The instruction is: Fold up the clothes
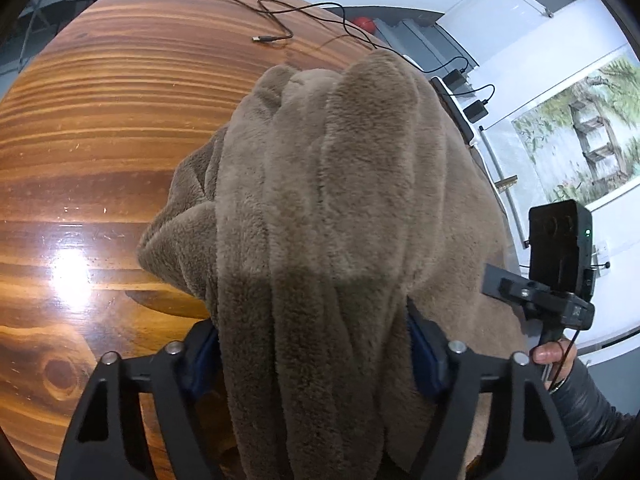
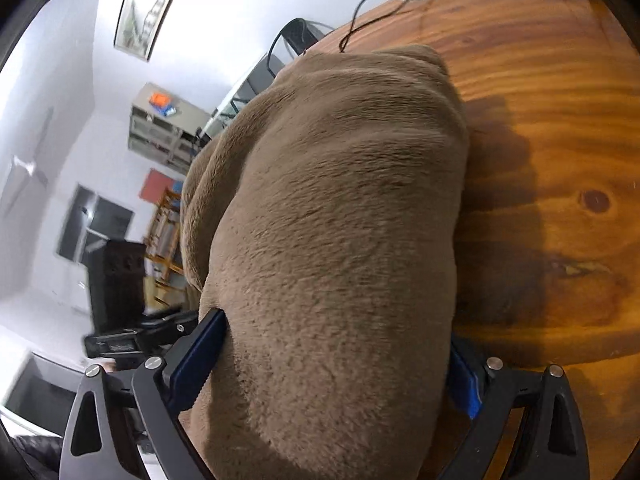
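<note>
A thick brown fleece (image 1: 332, 208) lies bunched on the wooden surface (image 1: 100, 128). The left gripper (image 1: 312, 364) and the right gripper (image 2: 336, 364) each hold a fat fold of it between wide-set fingers (image 2: 200, 360).

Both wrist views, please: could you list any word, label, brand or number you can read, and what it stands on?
None is readable.
Black device on the other gripper: green light only, no legible marking.
Framed pictures: painted scenery, no words.
</note>
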{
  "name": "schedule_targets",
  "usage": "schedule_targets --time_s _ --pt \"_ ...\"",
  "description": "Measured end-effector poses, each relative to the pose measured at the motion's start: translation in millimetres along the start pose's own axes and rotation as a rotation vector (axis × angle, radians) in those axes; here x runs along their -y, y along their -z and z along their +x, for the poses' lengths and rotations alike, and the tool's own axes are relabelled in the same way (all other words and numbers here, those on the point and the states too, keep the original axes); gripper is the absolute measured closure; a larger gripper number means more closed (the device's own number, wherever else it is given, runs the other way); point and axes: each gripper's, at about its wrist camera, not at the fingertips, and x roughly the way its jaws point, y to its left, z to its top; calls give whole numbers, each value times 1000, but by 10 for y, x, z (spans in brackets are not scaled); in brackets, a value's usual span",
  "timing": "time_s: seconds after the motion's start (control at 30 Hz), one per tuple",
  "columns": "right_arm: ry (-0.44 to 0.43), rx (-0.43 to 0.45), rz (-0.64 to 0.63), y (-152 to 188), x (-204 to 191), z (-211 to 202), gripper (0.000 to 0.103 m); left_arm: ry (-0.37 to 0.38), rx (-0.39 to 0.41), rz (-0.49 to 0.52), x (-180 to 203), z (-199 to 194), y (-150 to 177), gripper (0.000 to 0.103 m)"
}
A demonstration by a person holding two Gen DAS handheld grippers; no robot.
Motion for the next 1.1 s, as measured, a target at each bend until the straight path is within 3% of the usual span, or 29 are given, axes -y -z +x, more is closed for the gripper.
schedule_targets --time_s 0.13,0.23,0.37,0.77,0.9,0.97,1.1 --pt "25 11 -3 17 -34 -2 36 -28 14 16 96 3 0 35" --pt "50 25 -22 42 -135 -71 45 -65 26 52 200 -39 18 42" --pt "93 57 -76 83 -322 -210 48 -79 31 84 309 -90 60 48" --pt "150 149 -64 469 -416 -871 49 -35 26 179 900 -145 285 49" --pt "177 204 -46 662 -343 -1321 49 10 25 230 1333 -85 413 49" --pt "200 231 -33 772 -263 -1598 49 37 12 255 1816 218 379 49" --pt "263 275 4 1030 -82 -2127 49 91 -34 302 2408 538 612 49"
